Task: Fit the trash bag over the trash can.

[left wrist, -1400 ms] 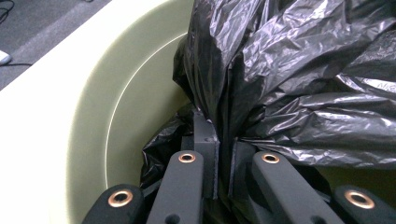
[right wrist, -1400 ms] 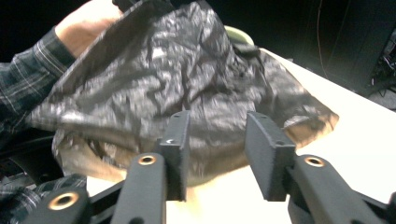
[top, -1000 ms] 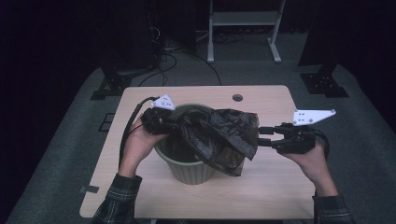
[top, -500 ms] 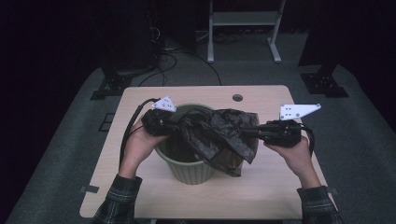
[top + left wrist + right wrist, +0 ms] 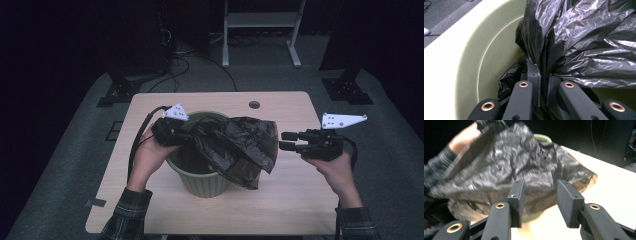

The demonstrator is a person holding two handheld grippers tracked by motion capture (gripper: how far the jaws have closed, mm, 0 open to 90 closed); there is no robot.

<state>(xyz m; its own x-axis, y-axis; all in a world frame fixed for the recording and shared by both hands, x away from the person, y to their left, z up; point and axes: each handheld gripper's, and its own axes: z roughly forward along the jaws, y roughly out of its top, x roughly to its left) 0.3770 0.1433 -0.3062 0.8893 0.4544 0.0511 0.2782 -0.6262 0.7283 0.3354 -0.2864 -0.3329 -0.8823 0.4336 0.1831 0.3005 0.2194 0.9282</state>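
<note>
A pale green bin point(image 5: 202, 182) stands mid-table with a crumpled black plastic bag point(image 5: 235, 145) draped across its top and hanging down its right side. My left gripper point(image 5: 186, 135) is at the bin's left rim, shut on a fold of the bag point(image 5: 574, 42) over the bin's inner wall point(image 5: 489, 65). To the right of the bag, my right gripper point(image 5: 285, 141) is open and clear of it, jaws pointing left. In the right gripper view the bag point(image 5: 511, 167) lies beyond the open gripper point(image 5: 537, 202), with the bin's rim point(image 5: 541, 138) behind.
The light wooden table point(image 5: 295, 200) has a round cable hole point(image 5: 254, 105) at its back edge. Beyond the table on the dark floor are a metal stand point(image 5: 260, 30) and cables point(image 5: 190, 55). A strip of tape point(image 5: 95, 203) sits on the table's left front edge.
My right gripper moved in toward the bag half a second ago, then drew back right and now stands open, apart from it. The left gripper stays shut on the bag.
</note>
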